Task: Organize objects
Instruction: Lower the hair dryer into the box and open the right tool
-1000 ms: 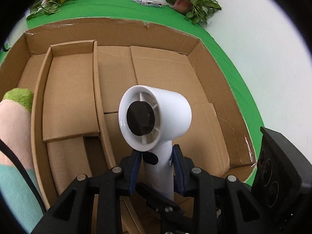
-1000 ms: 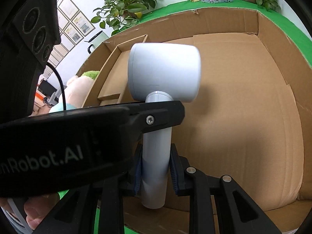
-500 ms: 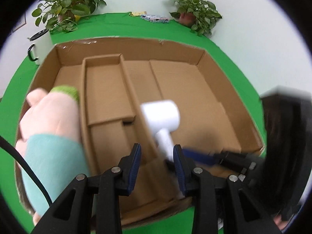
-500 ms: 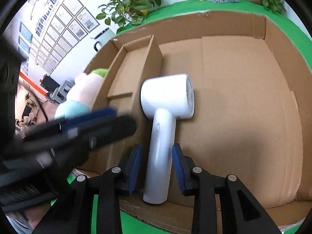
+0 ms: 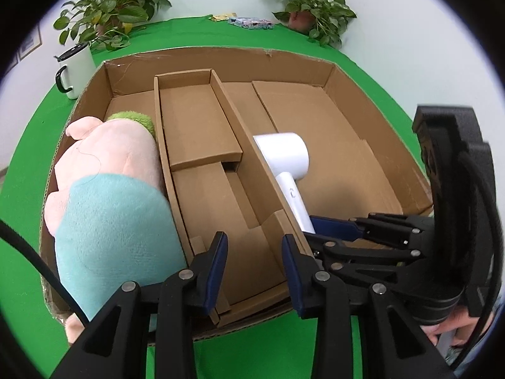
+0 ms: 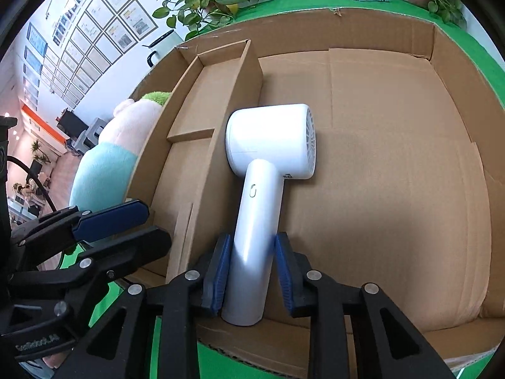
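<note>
A white hair dryer (image 6: 268, 145) lies on the floor of the big cardboard box (image 6: 378, 22), in its wide right part, head against the inner divider. My right gripper (image 6: 252, 262) straddles the dryer's handle. Its jaws are closing, with a thin gap still showing at the right pad, so the pads are not pressing. In the left wrist view the dryer (image 5: 282, 158) and the right gripper (image 5: 331, 227) sit to the right. My left gripper (image 5: 254, 265) is open and empty over the near end of the cardboard insert (image 5: 195, 120); its fingers (image 6: 110, 221) show low at the left in the right wrist view.
A pink and teal plush toy (image 5: 110, 170) fills the box's left compartment. On the green cloth (image 5: 28, 145) stand a white mug (image 5: 75, 72) at the far left and two potted plants (image 5: 110, 22) (image 5: 312, 9) at the back. A hand shows at the lower right.
A second ago both grippers held the dryer's handle above the box. The left one let go and drew back to the left. The dryer now lies on the box floor and the right jaws have loosened.
</note>
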